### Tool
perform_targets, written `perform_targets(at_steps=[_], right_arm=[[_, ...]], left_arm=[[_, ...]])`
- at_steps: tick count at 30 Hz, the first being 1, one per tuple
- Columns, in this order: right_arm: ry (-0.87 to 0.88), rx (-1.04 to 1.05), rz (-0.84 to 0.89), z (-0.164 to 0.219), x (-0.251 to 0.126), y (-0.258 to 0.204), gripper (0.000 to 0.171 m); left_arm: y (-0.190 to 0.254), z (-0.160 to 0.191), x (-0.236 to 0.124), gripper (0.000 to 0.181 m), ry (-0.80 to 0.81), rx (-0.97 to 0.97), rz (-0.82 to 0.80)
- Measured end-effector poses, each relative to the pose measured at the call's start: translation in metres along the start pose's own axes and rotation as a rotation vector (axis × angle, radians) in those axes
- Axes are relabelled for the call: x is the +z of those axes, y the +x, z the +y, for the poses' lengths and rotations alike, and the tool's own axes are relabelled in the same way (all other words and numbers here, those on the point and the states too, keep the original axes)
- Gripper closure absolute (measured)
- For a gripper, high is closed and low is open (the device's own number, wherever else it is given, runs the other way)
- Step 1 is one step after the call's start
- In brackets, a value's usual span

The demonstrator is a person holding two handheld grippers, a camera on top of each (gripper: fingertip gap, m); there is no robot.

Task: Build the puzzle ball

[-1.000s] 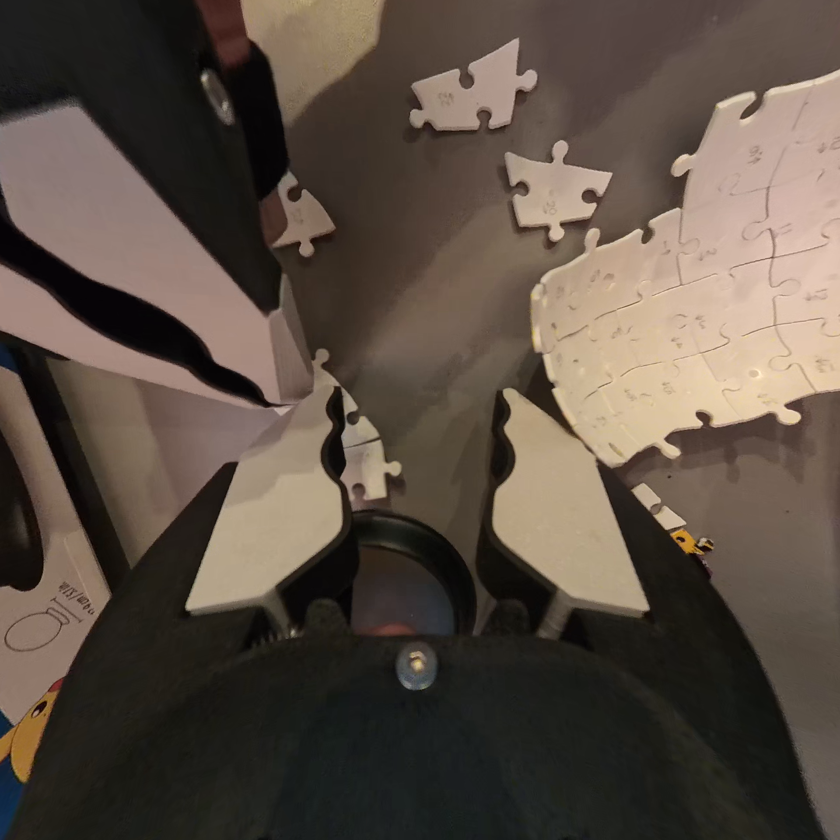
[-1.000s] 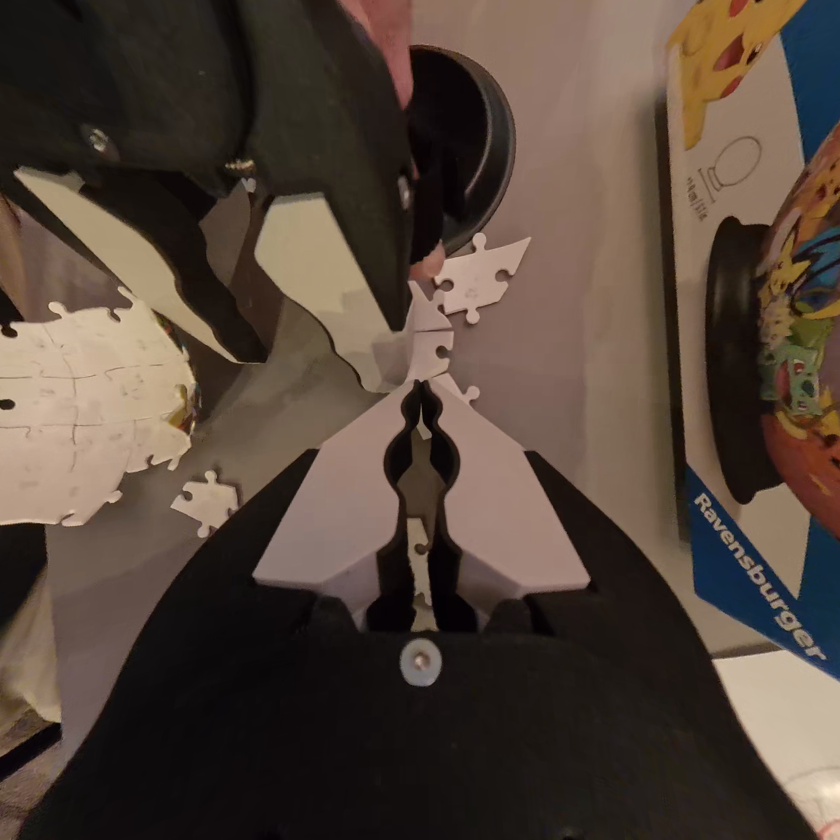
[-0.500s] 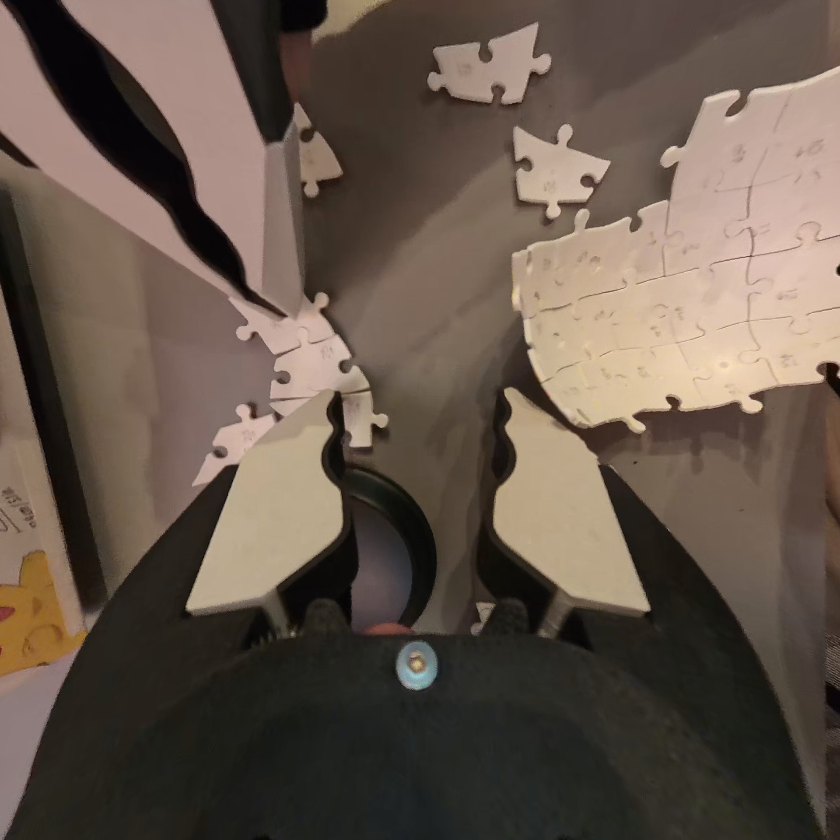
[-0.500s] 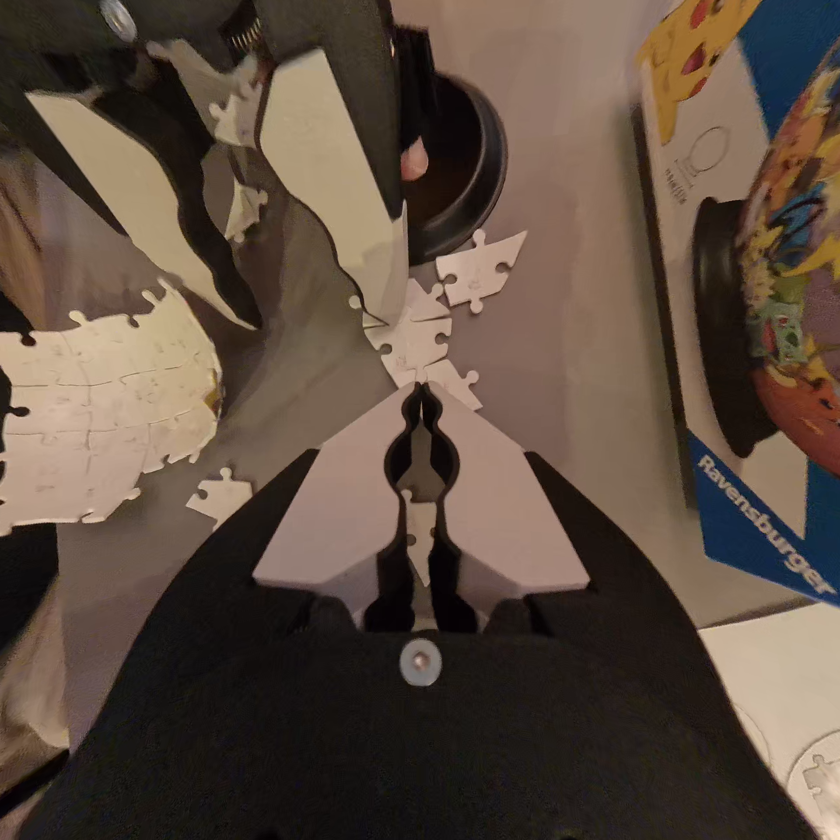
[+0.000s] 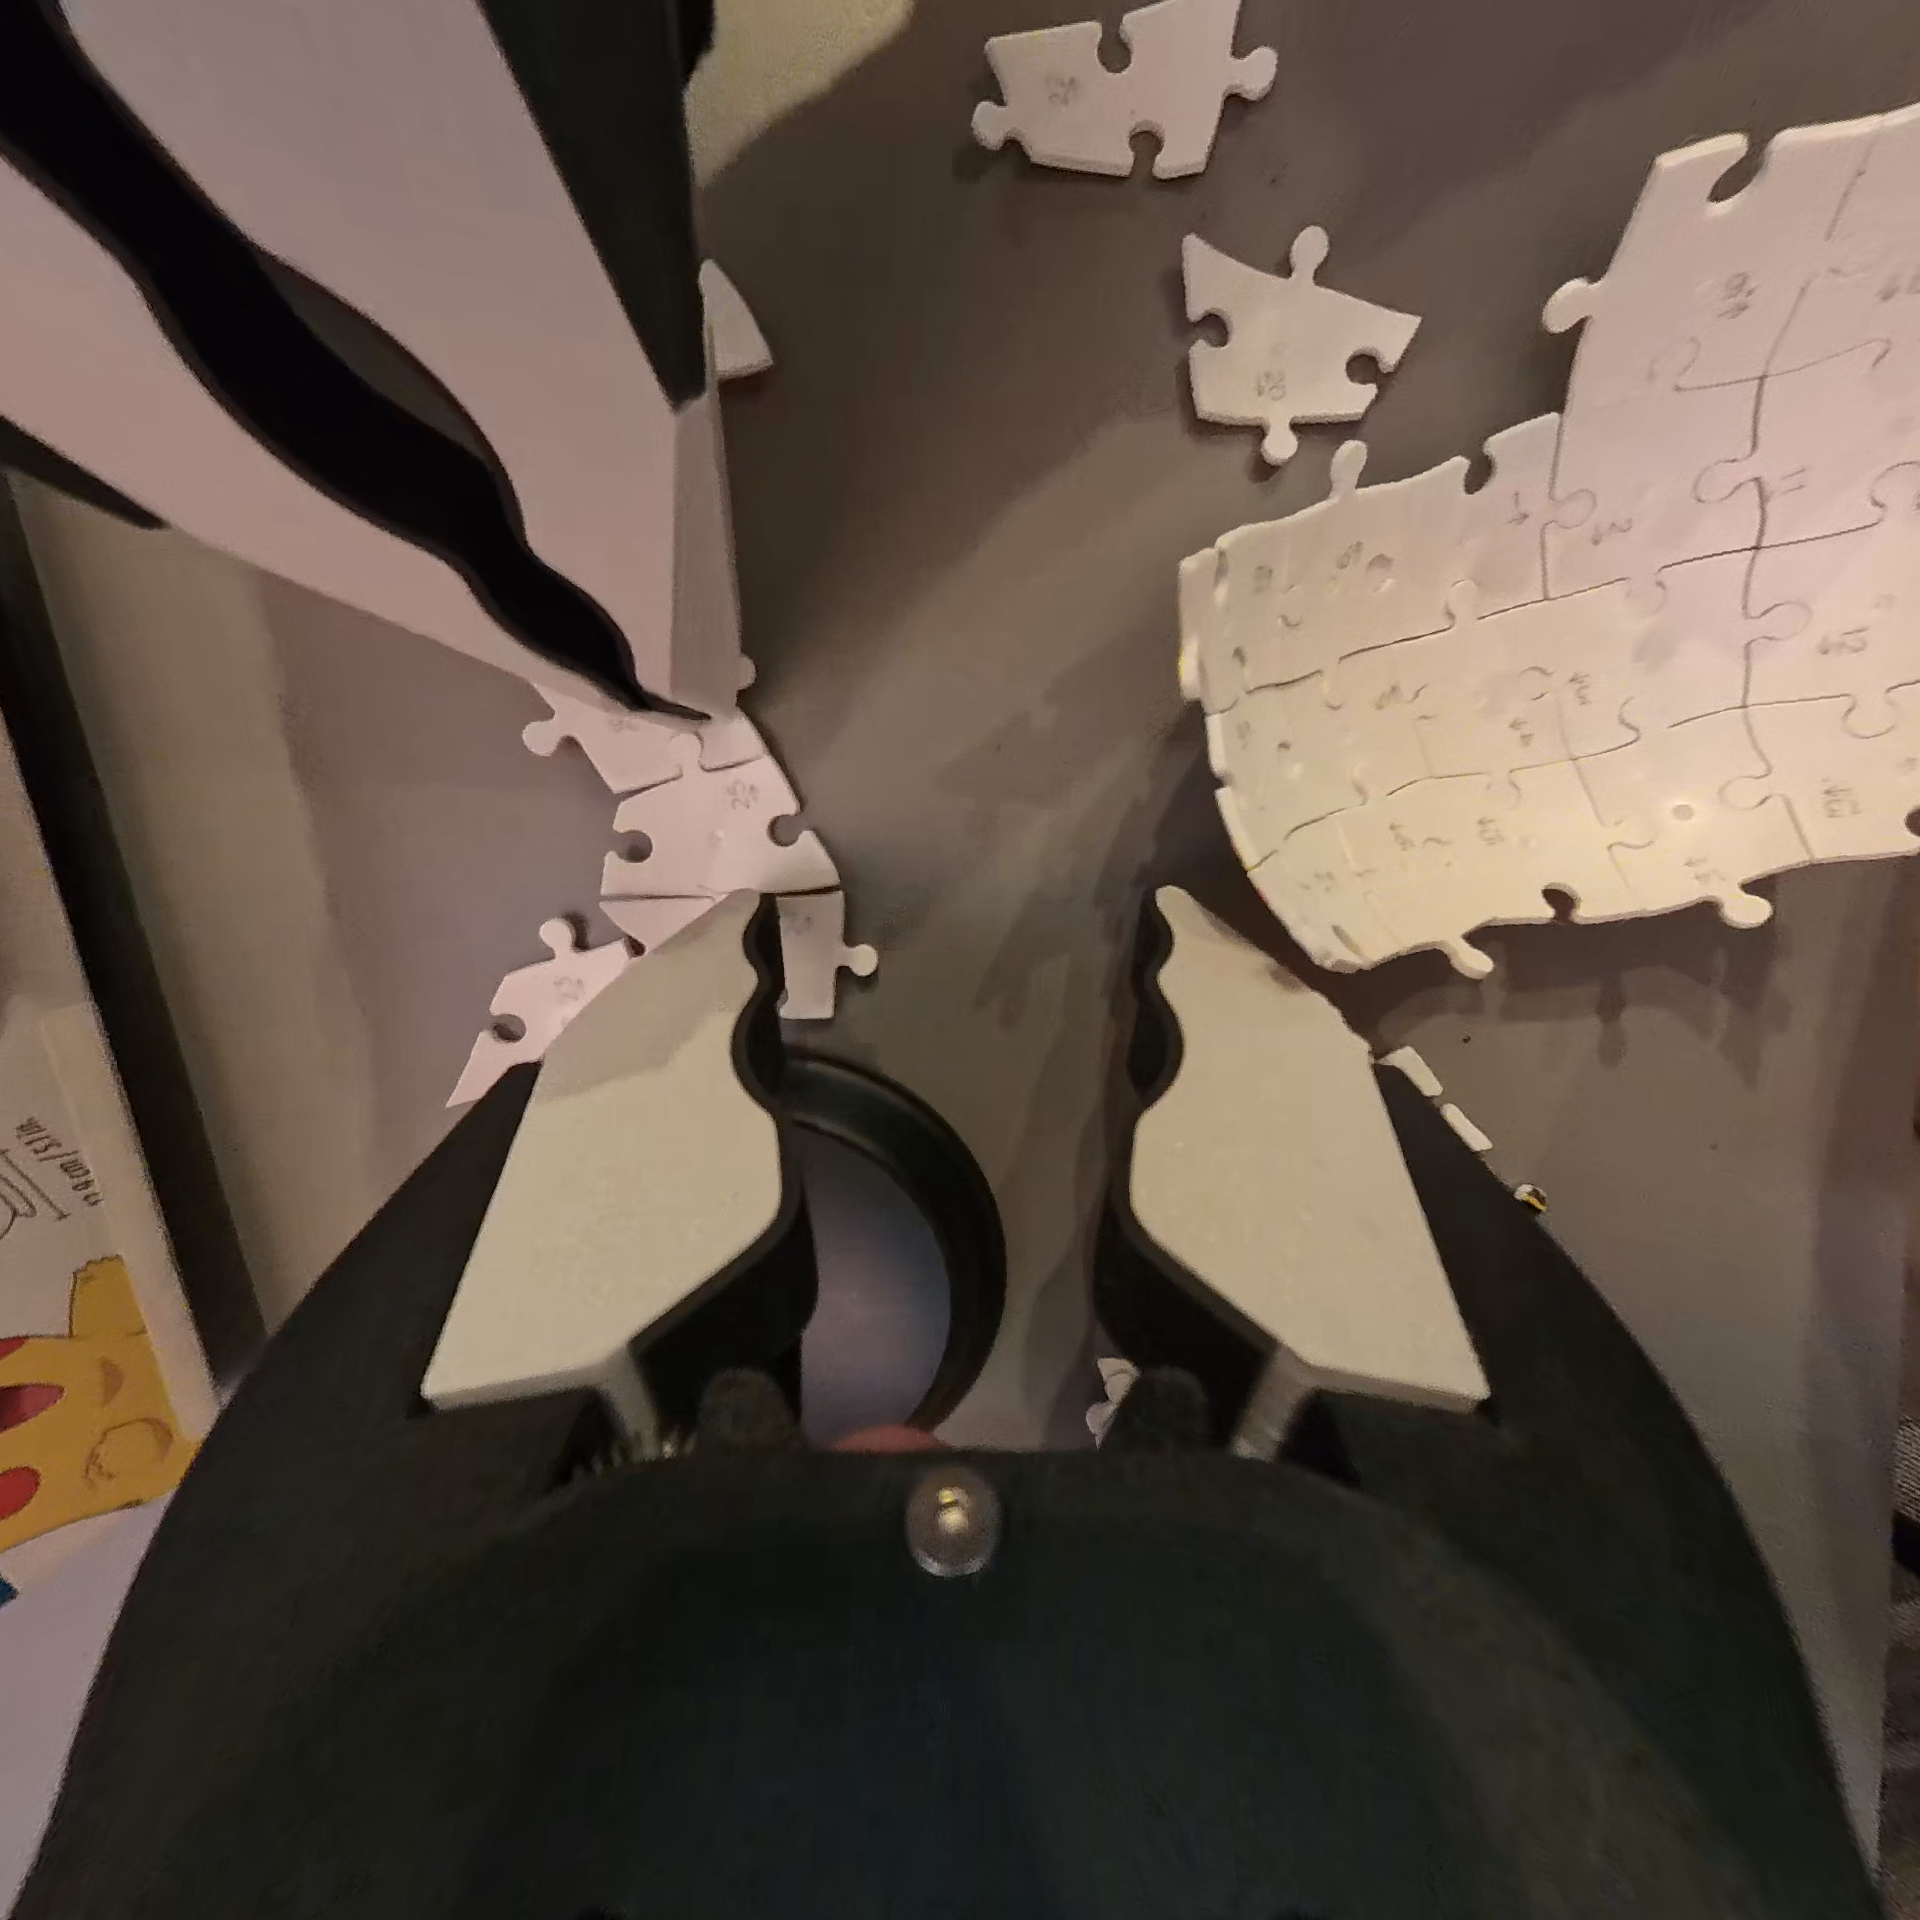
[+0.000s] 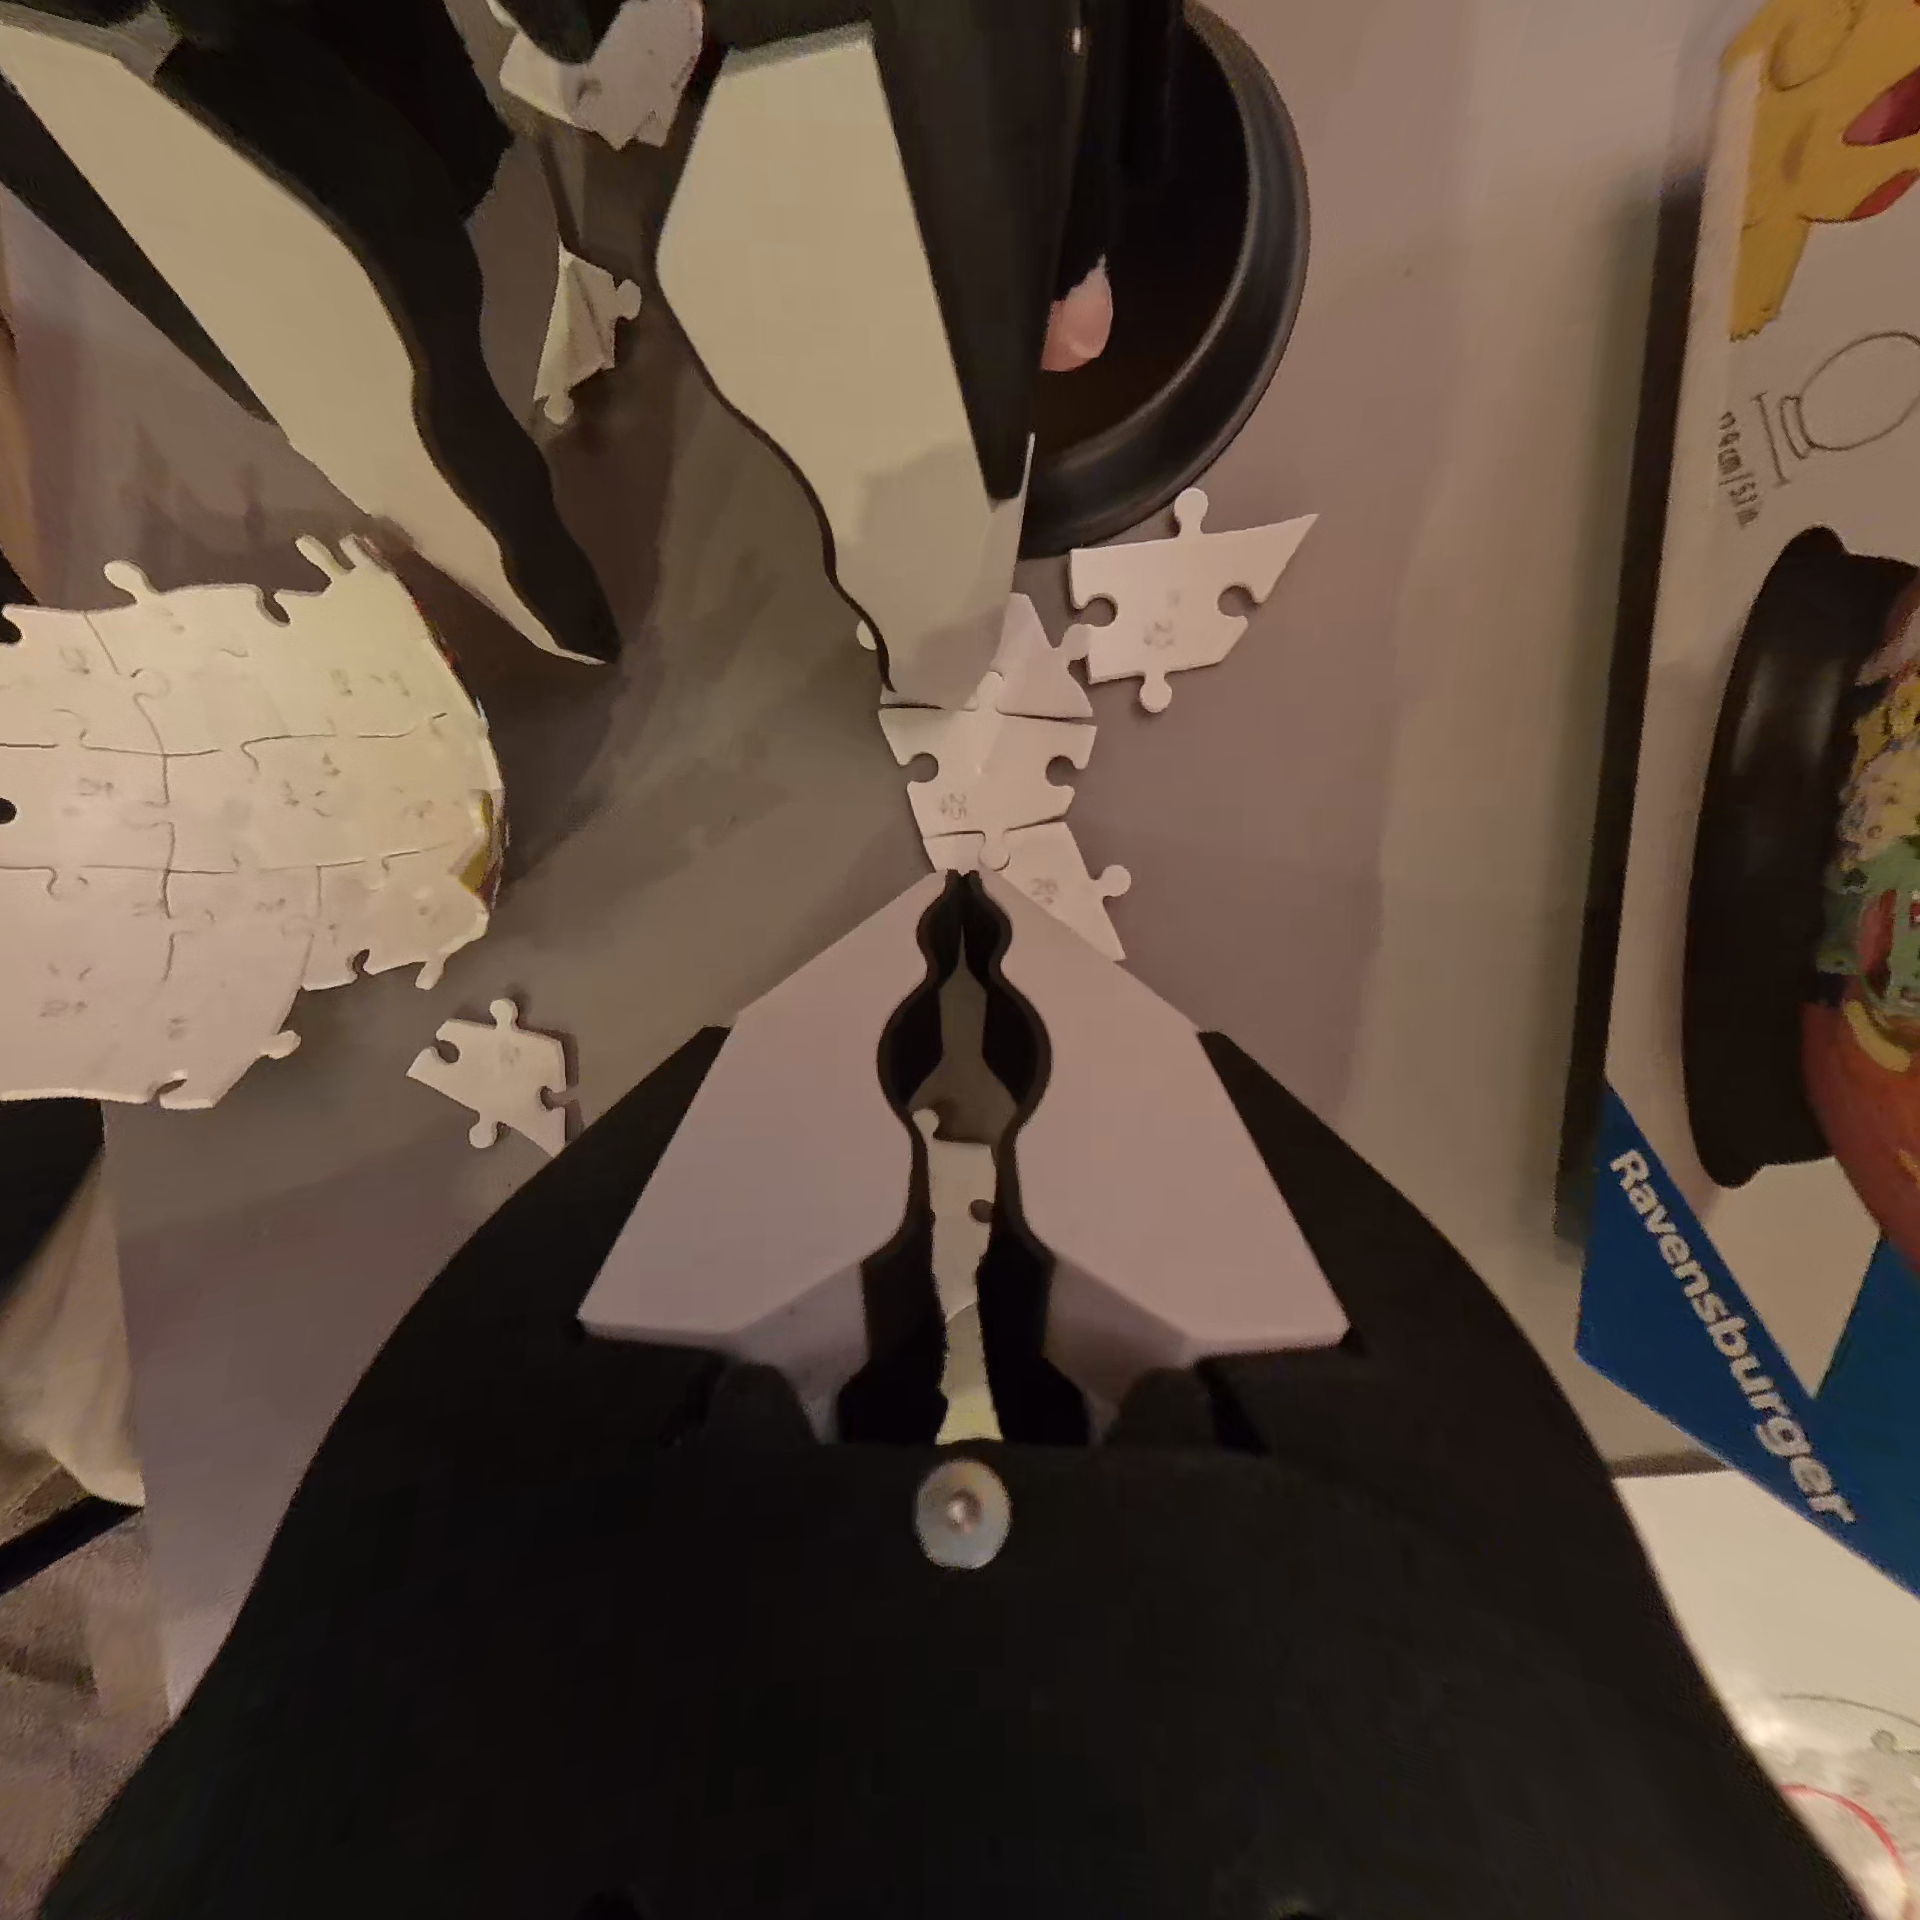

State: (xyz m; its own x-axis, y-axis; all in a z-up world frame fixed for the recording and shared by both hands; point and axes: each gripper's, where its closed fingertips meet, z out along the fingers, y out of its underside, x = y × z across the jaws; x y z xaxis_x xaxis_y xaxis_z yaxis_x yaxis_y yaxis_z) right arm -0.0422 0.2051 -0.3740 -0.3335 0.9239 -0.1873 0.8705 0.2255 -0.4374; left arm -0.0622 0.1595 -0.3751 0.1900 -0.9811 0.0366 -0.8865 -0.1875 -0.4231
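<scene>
Fingers of the left hand-held gripper [image 5: 956,935] stand spread wide with nothing between them, over a black ring stand [image 5: 935,1226] on the grey tabletop [image 5: 987,623]. Just ahead lies a small cluster of joined white pieces [image 6: 987,769]; the right hand-held gripper [image 6: 961,883], pressed together, touches its edge with its tips. Farther off sits the large curved assembled section [image 5: 1558,675], with loose pieces [image 5: 1288,343] beyond. The puzzle box [image 6: 1818,727] lies beside them.

A grey tabletop [image 5: 997,644] lay under dim, warm light — hard shadows crossed it — paler at the left.
</scene>
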Motion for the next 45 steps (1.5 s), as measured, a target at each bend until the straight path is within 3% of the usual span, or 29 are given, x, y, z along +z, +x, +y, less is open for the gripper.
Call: perform_targets(at_steps=[9,16,19,22,28,34,38,45], right_arm=[[0.051,0.028,-0.001,-0.008,0.004,-0.002,0.171],[-0.074,0.029,-0.012,-0.006,0.004,-0.002,0.171],[-0.028,0.072,-0.040,-0.007,0.003,-0.002,0.171],[0.141,0.144,-0.045,-0.019,-0.018,0.000,0.171],[0.154,0.178,0.012,0.006,-0.029,0.007,0.171],[0.099,0.189,0.091,0.007,-0.014,0.024,0.139],[0.120,0.177,0.045,0.004,-0.010,0.023,0.142],[0.188,0.309,-0.083,0.004,-0.011,0.025,0.161]], left_arm=[[0.002,0.001,0.001,0.114,-0.006,0.020,-0.005],[-0.001,0.006,-0.006,0.113,-0.050,0.020,-0.013],[-0.001,0.008,-0.007,0.114,-0.059,0.017,-0.027],[0.000,0.007,-0.007,0.114,-0.035,-0.004,-0.034],[0.001,-0.001,-0.007,0.110,0.012,-0.001,-0.037],[0.001,-0.005,0.000,0.109,0.008,0.004,0.002],[0.003,-0.005,0.003,0.108,0.014,-0.015,0.036],[0.001,-0.004,0.003,0.111,0.003,0.014,0.011]])
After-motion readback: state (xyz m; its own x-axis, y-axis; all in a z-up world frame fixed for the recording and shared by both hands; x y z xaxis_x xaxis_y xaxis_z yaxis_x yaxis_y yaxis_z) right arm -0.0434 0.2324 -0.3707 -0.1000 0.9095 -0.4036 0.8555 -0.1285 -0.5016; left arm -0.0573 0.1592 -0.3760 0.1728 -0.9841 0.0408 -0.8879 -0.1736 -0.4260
